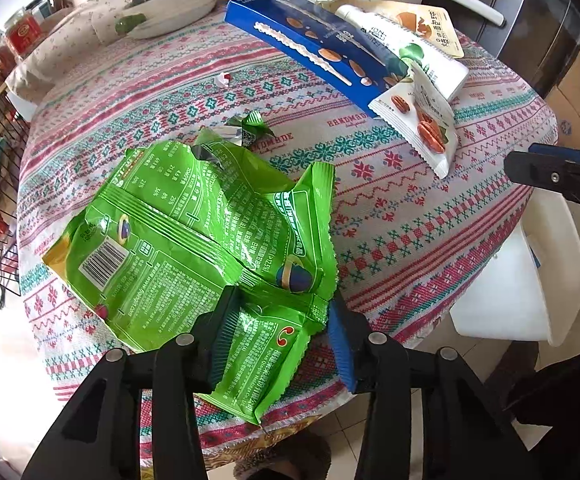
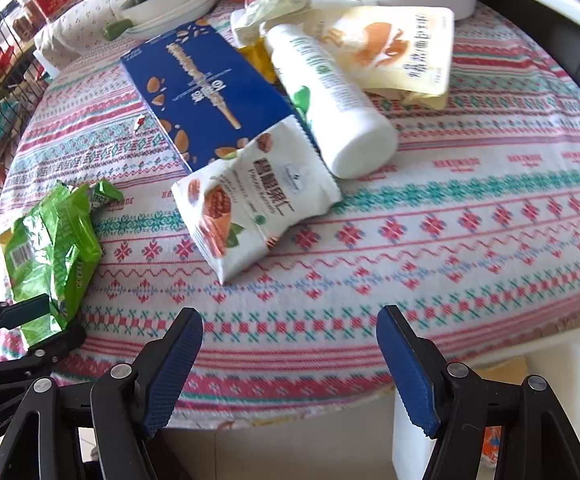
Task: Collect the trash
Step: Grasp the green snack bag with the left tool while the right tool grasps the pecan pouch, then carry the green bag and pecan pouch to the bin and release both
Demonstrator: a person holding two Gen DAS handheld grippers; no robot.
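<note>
Green snack bag (image 1: pixel 194 248) lies crumpled at the bench (image 1: pixel 429 248) edge, its near end between the left hand-held gripper (image 1: pixel 280 344) pads, not visibly clamped. Right hand-held gripper (image 2: pixel 290 364) hangs spread wide, holding nothing, before the white nut packet (image 2: pixel 250 208).

Our left gripper (image 1: pixel 282 340): matte black plastic linkage arms w/ angular triangular cut-outs, round silver rivets at each pivot, approx. four showing. Fingers (image 1: pixel 339 344) end in ribbed blue rubber pads; the pad on the left side looks darker, teal-ish in shadow. Our right gripper (image 2: pixel 290 364): same build, black arms, silver pivot pins, deep blue pads w/ fine cross-hatch texture. Seen from the left cam, its tip is black w/ one small screw & a blue pad edge. No skin or sleeve clearly visible.
</note>
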